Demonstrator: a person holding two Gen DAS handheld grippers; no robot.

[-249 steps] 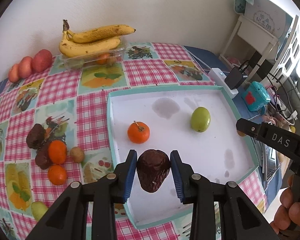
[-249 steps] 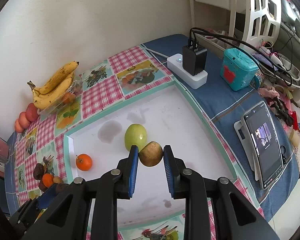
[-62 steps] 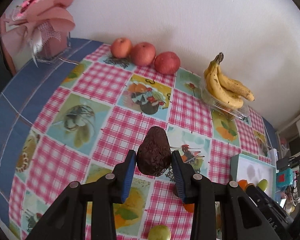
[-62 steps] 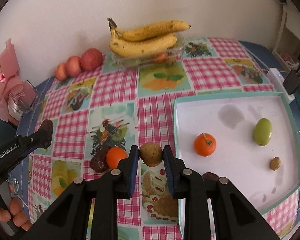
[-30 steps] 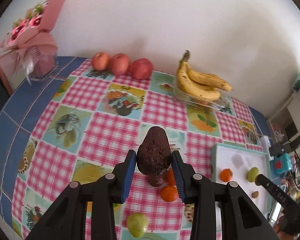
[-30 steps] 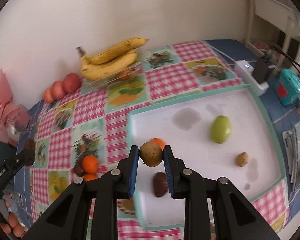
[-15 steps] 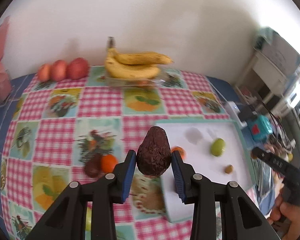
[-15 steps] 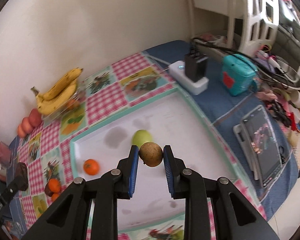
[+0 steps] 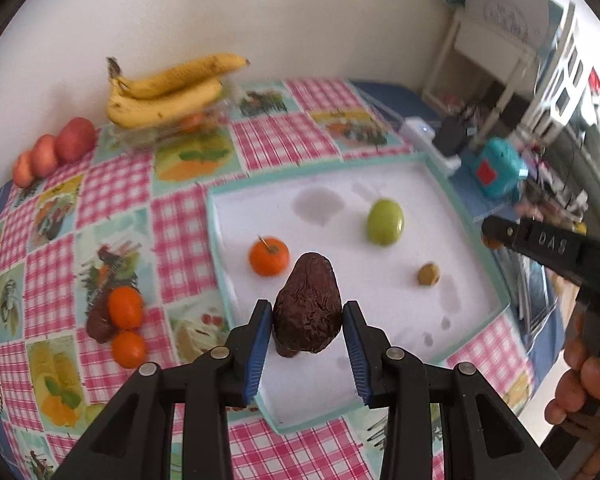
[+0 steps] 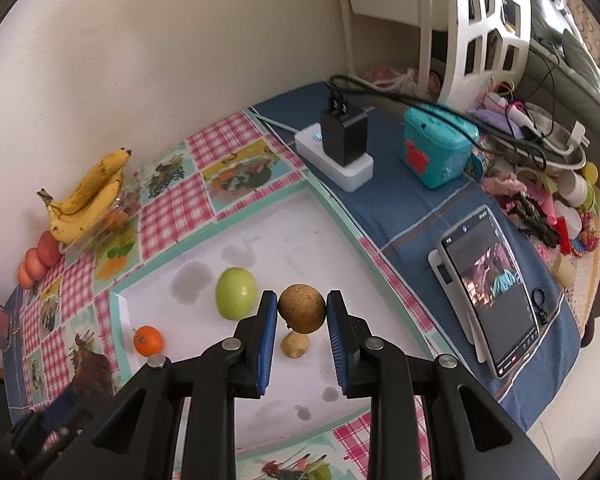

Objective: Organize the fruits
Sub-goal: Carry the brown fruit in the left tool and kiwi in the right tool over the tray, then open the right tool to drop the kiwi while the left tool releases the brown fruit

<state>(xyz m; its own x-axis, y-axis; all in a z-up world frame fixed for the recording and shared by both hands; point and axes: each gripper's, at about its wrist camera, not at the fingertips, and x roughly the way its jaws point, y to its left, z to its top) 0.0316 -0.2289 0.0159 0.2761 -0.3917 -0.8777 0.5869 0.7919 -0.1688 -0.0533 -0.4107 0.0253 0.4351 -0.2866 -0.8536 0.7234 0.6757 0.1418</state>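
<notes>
**Two fruits held over the tray, each above its like**

- Dark avocado (image 9: pixel 308 312): wrinkled, brown-black, clamped between the blue pads of the left gripper (image 9: pixel 306 338). Long axis runs away from the fingers, narrow end foremost. It hangs over the near left part of the white tray (image 9: pixel 216 240); a second dark fruit (image 9: pixel 286 350) shows just beneath it on the tray floor, mostly hidden.
- Brown round fruit (image 10: pixel 302 308): rough-skinned, possibly a kiwi, pinched between the pads of the right gripper (image 10: pixel 302 338). Directly below it in the right wrist view lies a smaller brown fruit (image 10: pixel 295 345) on the tray floor.
- Tray contents otherwise: one green fruit (image 10: pixel 235 293) just left of the right gripper's load; one tangerine (image 9: pixel 269 257) beyond the avocado, near the left wall.
- Off the tray, on the checked cloth (image 9: pixel 112 188): two tangerines (image 9: pixel 125 307) beside a dark fruit; bananas (image 9: pixel 168 94) at the wall.
- Judgement: each release point lies straight down from the fingers; the left hand is the nearer to the tangerine side, the right to the green fruit.
</notes>
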